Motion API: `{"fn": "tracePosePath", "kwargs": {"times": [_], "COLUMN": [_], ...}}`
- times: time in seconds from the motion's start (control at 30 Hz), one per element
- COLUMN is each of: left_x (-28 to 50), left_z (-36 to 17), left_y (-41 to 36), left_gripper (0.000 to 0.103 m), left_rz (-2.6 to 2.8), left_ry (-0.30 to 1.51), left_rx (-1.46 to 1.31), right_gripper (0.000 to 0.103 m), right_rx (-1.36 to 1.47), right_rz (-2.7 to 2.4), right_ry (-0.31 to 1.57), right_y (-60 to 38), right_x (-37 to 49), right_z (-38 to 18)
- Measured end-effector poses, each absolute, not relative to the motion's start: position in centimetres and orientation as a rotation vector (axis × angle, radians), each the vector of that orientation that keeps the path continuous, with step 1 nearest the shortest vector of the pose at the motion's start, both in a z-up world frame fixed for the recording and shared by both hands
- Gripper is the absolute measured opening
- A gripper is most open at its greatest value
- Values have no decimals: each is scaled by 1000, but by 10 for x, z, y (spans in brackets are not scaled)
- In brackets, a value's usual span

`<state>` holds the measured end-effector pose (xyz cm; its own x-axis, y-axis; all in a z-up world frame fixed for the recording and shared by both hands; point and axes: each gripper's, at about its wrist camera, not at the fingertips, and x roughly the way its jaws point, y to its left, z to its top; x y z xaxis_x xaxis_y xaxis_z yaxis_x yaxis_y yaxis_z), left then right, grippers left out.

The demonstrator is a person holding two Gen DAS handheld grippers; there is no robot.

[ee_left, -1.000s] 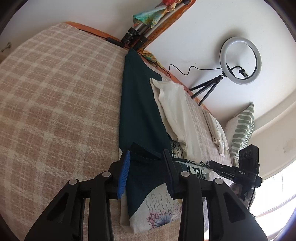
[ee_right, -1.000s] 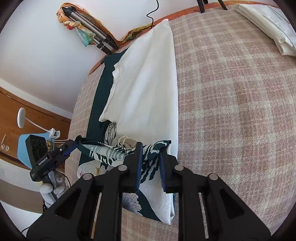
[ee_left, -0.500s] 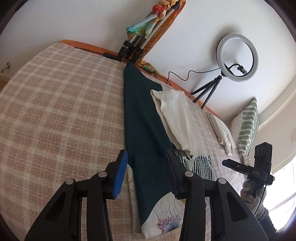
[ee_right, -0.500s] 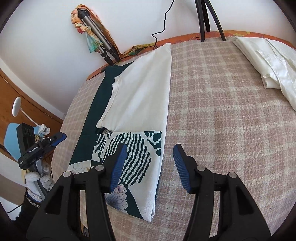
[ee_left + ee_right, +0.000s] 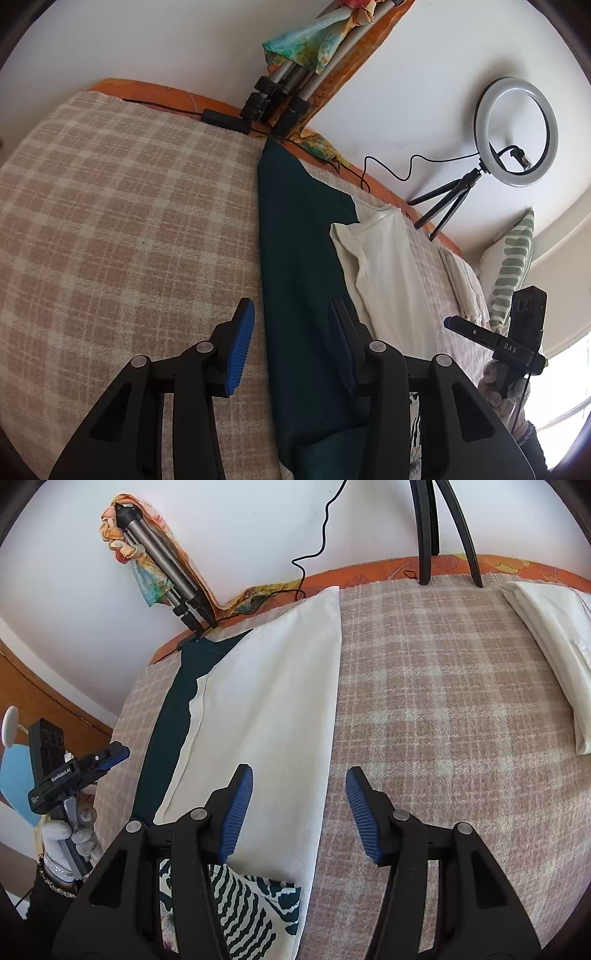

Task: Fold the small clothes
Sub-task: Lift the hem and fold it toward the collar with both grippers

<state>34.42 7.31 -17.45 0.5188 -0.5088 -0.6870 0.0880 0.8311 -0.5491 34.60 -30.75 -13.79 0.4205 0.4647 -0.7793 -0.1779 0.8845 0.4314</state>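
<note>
A long cloth lies lengthwise on the bed, with a dark green strip [image 5: 295, 258] beside a cream part [image 5: 384, 266]. Its zebra-and-flower patterned end [image 5: 243, 912] lies flat under the right gripper's body. My left gripper [image 5: 291, 347] is open over the green strip's left edge, with nothing between its pads. My right gripper [image 5: 300, 812] is open above the cream part's [image 5: 266, 709] right edge, also with nothing in it. Each gripper shows in the other view: the right gripper [image 5: 454, 325] in a gloved hand, and the left gripper [image 5: 118, 755] likewise.
A pink plaid blanket [image 5: 110, 221] covers the bed. Folded white clothes [image 5: 550, 646] lie at the far right. A ring light on a tripod [image 5: 515, 131], a folded tripod wrapped in a scarf [image 5: 295, 85] and a striped pillow [image 5: 513, 266] line the wall side.
The right jaws opened off the patterned cloth end, which now lies flat. Both grippers moved forward along the cloth toward the wall.
</note>
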Motion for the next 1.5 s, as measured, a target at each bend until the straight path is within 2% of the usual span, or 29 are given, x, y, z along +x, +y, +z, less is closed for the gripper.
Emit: {"fn": "tracePosePath", "kwargs": {"times": [0.57,0.83,0.93,0.97,1.03,1.07,1.1,1.27,1.5], "left_x": [457,489,494,495,496,496,497,491,469], "left_z": [-198,-198,-197,-197,-195,-195,-196,-190,-164], "left_y": [68,69,65,65,64,63,63,65,65], "left_gripper": [39,39,37,35,27,17,7,2,2], "left_rz": [-407,-379,-391,-388,-368,-358,-354,-378,-425], "left_ry": [993,952,947,947,949,952,959,917,894], "left_rx": [-587,-586,-560,-555,-540,-536,-538,-538,-551], "right_gripper": [56,56,55,53,37,21,10,6,5], "right_rx": [386,368,381,386,380,373,367,365,363], "right_rz": [394,407,420,423,424,425,420,421,467], "right_ry": [1061,1034,1025,1027,1038,1051,1063,1042,989], "right_y": [-309,-299,-297,-296,-294,-293,-292,-293,-296], "right_x": [473,507,515,517,521,522,524,521,504], "right_z": [-169,-170,-171,-172,-172,-173,-174,-166,-129]}}
